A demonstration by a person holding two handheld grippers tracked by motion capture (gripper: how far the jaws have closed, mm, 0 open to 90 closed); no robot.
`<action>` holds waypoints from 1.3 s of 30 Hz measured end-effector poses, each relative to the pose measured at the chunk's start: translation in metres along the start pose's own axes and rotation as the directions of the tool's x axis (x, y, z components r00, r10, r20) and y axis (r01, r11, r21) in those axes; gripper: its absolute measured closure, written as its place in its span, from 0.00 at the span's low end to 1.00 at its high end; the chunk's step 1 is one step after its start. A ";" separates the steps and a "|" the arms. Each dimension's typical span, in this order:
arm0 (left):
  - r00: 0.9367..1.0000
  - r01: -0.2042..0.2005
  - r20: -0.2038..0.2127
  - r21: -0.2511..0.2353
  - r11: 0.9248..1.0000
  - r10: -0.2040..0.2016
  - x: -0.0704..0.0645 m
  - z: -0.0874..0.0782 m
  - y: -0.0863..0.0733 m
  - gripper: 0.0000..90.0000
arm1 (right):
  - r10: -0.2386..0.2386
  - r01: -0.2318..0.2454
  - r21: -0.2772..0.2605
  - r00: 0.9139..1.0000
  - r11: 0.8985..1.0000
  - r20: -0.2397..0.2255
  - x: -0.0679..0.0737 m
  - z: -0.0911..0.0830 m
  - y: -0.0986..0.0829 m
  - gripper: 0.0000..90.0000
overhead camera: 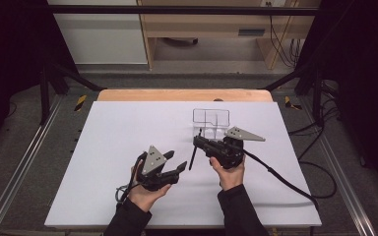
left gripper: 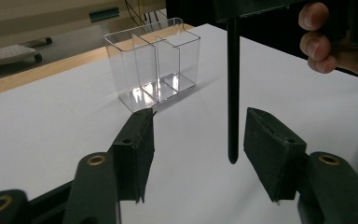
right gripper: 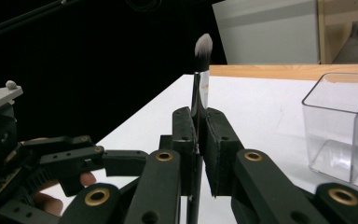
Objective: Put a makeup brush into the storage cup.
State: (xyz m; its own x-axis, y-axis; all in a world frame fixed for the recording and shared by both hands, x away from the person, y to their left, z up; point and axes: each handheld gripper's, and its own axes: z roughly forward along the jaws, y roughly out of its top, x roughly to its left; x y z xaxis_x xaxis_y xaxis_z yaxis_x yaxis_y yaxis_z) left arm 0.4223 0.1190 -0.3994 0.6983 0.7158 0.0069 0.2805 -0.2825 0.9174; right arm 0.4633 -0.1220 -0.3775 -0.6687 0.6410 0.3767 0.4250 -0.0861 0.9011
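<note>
— What's in hand?
— My right gripper (right gripper: pixel 196 140) clamps the brush (right gripper: pixel 200 88) upright; the handle hangs between my left gripper's (left gripper: pixel 198 154) wide jaws — a handover, I think.
— Next?
— Close left, release, then the organizer (left gripper: pixel 154 65) beyond.

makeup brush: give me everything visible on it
The makeup brush is slim, with a long black handle tapering to a rounded tip and a pale, fluffy bristle head above a dark ferrule. It is clamped between the jaws of the right gripper, held roughly upright with bristles up and its handle tip hanging clear above the white table. The tip hangs by the open left gripper, touching neither jaw.
</note>
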 end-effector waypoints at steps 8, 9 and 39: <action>1.000 -0.030 0.006 -0.008 1.000 0.030 0.014 -0.013 -0.005 0.35 | -0.027 0.026 0.006 0.999 1.000 0.021 -0.001 -0.003 0.003 0.93; 0.999 -0.032 0.007 -0.008 0.999 0.032 0.016 -0.014 -0.007 0.34 | -0.031 0.031 0.008 0.999 0.999 0.027 -0.001 -0.003 0.003 0.93; 0.995 0.041 -0.095 0.029 0.999 -0.038 0.071 -0.057 -0.035 0.12 | -0.107 0.108 -0.014 0.990 0.994 0.095 -0.012 -0.011 0.017 0.93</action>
State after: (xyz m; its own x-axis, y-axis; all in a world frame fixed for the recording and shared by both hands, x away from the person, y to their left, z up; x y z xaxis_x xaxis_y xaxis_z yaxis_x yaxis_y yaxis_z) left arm 0.4246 0.2155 -0.4083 0.6213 0.7835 0.0103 0.3279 -0.2718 0.9048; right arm 0.4717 -0.1391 -0.3641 -0.6490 0.7163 0.2564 0.3415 -0.0268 0.9395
